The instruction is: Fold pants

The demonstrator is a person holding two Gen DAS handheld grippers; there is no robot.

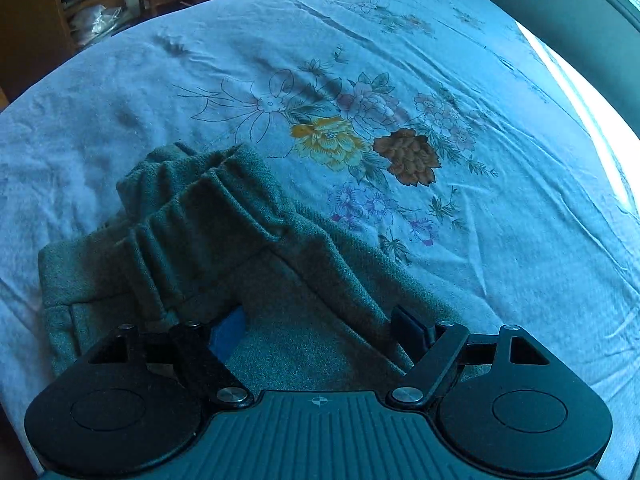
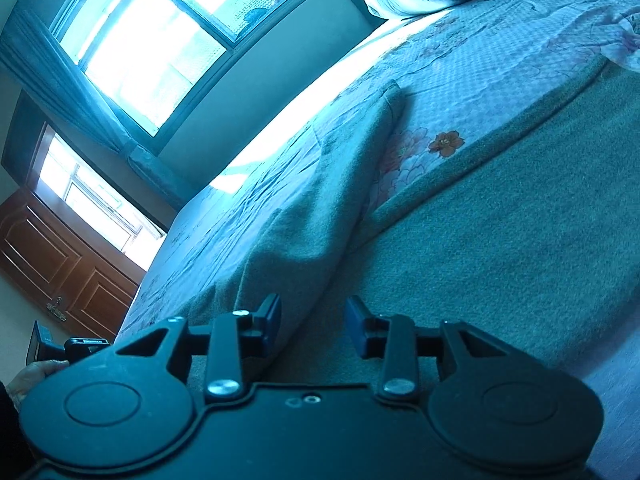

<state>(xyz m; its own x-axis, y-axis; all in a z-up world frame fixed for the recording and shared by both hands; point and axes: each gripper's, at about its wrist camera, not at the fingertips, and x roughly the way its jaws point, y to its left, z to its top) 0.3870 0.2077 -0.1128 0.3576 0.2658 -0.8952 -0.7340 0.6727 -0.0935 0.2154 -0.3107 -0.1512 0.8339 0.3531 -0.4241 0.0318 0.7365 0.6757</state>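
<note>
I read the pants [image 1: 224, 240] as soft, limp fleece bunched near the bed's [image 1: 500, 220] near edge; best hold: the elastic waistband; left gripper [image 1: 320, 332] fingers wide, right gripper [image 2: 314, 320] fingers apart, neither gripping.

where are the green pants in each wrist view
Left wrist: green pants lie bunched at lower left, gathered waistband up, running under the open left gripper.
Right wrist: the pants fill the lower right, one ridge running up the middle.
Shared landmark: the floral bedsheet beneath them.
</note>
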